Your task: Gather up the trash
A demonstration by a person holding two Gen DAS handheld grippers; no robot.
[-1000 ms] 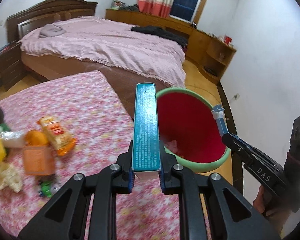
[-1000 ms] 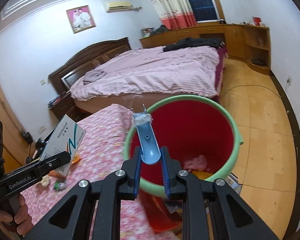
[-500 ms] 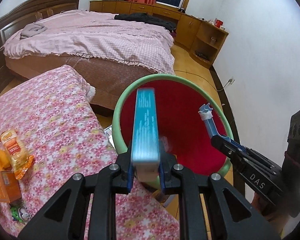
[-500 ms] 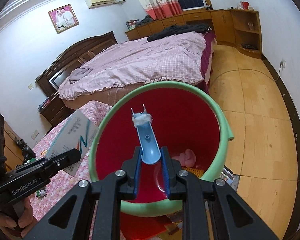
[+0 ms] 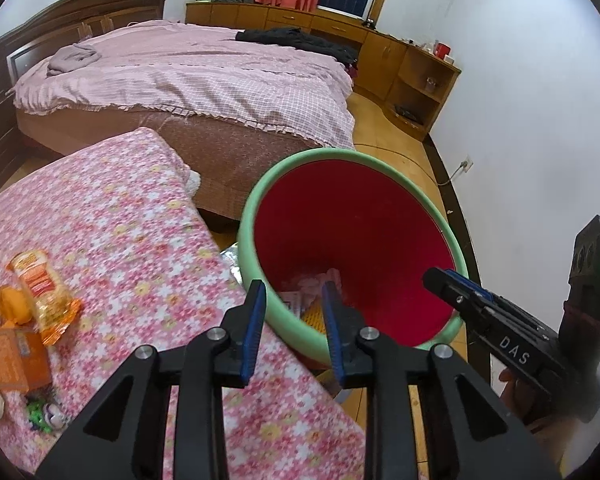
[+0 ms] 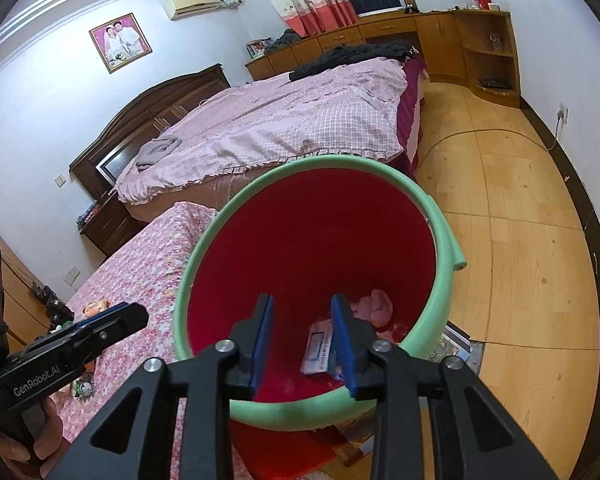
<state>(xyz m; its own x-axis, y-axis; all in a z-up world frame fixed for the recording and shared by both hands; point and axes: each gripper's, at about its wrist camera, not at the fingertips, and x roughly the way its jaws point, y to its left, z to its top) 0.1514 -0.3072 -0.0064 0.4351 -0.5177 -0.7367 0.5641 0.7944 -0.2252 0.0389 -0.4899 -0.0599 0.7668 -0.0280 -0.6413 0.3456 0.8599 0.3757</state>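
One red bin (image 5: 380, 236), two beds, one framed photo (image 6: 120, 42), two tongs, both gaping.

Both wrist cams sit close above the red bin (image 5: 352, 240), looking down into it w/ the bed (image 5: 188, 76) far behind. Left cam looks in from the floral counter (image 5: 112, 232) side, right cam from the bin's (image 6: 312, 240) near-right rim.

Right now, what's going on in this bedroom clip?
A person is clearing trash into the red bin. Both the left hand-held gripper and right hand-held gripper hang open and empty over it. A box and pink scrap lie inside. Snack wrappers remain on the floral cloth.
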